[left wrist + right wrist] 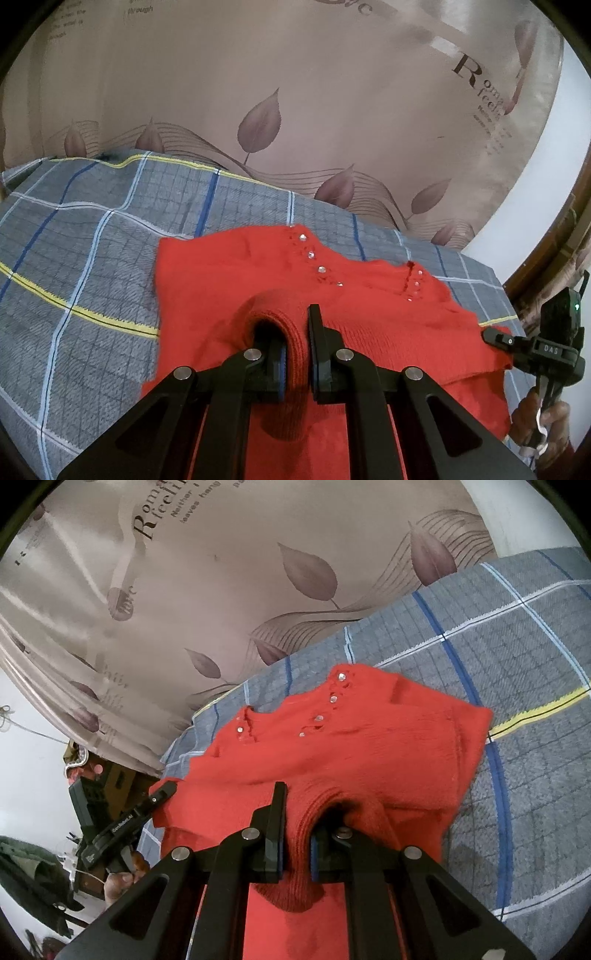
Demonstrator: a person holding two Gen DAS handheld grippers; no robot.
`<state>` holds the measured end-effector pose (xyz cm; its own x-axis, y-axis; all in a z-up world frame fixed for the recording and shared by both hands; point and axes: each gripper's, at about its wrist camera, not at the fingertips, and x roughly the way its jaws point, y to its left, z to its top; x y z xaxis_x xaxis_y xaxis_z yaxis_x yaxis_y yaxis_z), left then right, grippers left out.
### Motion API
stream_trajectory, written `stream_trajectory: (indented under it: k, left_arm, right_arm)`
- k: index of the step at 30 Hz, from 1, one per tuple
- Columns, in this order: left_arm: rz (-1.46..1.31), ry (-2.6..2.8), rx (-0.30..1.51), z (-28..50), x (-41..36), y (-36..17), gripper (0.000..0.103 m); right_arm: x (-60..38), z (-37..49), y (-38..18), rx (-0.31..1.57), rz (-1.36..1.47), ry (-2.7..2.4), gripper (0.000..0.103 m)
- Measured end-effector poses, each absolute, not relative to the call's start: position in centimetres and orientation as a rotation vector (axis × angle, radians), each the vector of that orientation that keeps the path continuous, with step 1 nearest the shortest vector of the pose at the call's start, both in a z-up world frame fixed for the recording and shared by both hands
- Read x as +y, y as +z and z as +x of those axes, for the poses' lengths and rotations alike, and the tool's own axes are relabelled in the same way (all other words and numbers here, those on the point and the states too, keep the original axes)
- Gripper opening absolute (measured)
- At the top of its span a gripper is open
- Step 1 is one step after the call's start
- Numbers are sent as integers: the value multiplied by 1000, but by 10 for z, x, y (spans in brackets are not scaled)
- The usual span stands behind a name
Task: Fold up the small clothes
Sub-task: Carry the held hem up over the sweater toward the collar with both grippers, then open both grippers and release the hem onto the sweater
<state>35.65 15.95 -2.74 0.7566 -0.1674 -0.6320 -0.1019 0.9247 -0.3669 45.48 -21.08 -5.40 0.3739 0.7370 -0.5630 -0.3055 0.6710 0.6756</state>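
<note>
A small red knitted sweater [229, 280] with shiny studs at the neckline lies on a grey plaid blanket [74, 229]. My left gripper [295, 354] is shut on a ribbed fold of its near hem. My right gripper [295, 834] is shut on another ribbed fold of the same sweater [369, 738]. In the left wrist view the right gripper [498, 338] shows at the sweater's right edge. In the right wrist view the left gripper [162, 794] shows at its left edge. The hem is lifted a little at both grips.
The blanket [517, 664] covers a bed-like surface. A beige curtain [295, 92] with leaf prints hangs close behind it. A white wall [554, 192] and a wooden frame [546, 254] stand to the right. Clutter and dark cloth [33, 867] lie off the bed's left side.
</note>
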Motion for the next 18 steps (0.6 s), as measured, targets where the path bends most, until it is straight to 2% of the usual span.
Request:
stream_trajectory:
  k: [15,18]
  left_arm:
    - [-453,-44,749,379,167,-36,12]
    - [-486,-44,755,384,170,-36,18]
  right_arm:
    - [-220,472,-62,989,629,739,11]
    - [-224,481,-64,983,672,735,11]
